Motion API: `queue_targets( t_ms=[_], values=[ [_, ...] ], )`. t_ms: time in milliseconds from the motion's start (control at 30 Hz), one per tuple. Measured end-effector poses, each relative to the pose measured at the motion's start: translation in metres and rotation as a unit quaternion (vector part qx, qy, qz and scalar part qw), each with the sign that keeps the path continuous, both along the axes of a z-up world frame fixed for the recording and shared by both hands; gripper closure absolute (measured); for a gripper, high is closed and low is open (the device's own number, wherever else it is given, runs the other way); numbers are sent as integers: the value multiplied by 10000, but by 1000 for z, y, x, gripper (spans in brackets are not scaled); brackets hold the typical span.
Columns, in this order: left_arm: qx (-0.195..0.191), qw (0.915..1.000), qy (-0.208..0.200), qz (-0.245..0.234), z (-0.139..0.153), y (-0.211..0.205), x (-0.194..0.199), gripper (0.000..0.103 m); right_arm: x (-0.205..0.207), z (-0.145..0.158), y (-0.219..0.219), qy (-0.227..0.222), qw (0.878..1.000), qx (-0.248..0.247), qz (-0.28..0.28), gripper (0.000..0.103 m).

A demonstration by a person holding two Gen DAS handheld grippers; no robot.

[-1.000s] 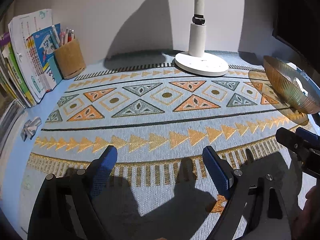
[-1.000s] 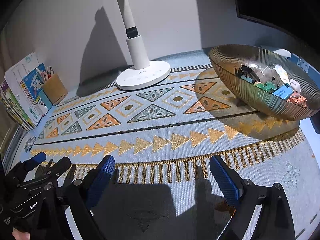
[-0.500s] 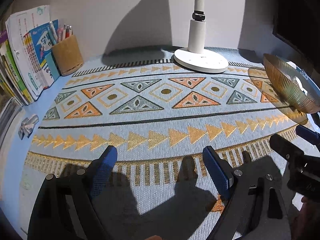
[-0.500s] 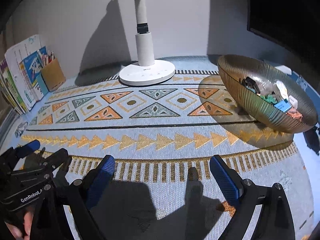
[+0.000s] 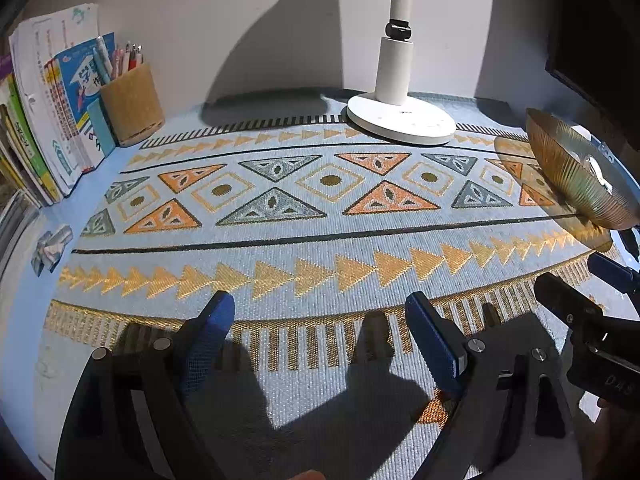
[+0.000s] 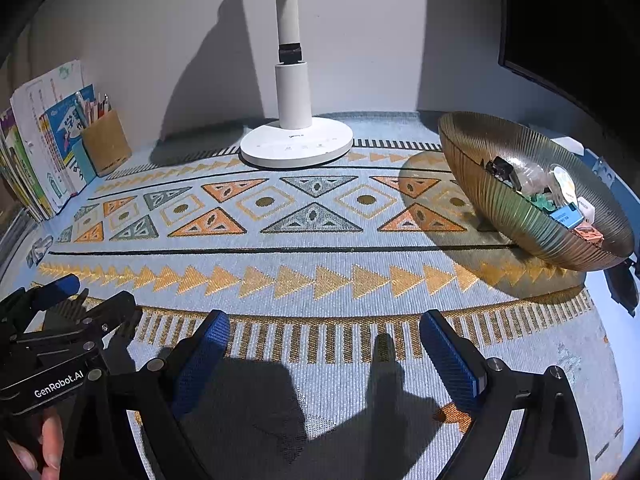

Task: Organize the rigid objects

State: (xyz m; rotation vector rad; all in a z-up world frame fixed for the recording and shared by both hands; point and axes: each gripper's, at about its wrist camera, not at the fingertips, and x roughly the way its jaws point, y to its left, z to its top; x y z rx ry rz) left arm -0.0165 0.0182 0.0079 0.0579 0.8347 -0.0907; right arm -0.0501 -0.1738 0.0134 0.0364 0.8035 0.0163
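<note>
Bowl (image 6: 520,216) tilted, rim leftward | left gripper (image 5: 320,332), right gripper (image 6: 324,340) gaping

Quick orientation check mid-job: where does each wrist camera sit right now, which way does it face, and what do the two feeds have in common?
Left wrist: on the left gripper, low over the patterned mat, facing the wall; open blue fingers, right gripper at right edge.
Right wrist: on the right gripper, same heading, further right; open fingers, left gripper and a hand at left.
Shared: white lamp, gold bowl, pen cup, books.
</note>
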Motion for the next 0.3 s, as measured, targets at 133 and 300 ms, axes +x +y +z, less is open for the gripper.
queue_targets(
  t_ms=[133,300],
  values=[
    [-2,9999,-99,66,2,1,-1,17,0,0,1,-4,10000,-41,11,8],
    [-27,9997,-231,64,6,1,-4,17,0,-1,0,-4,10000,-34,20,8]
  ],
)
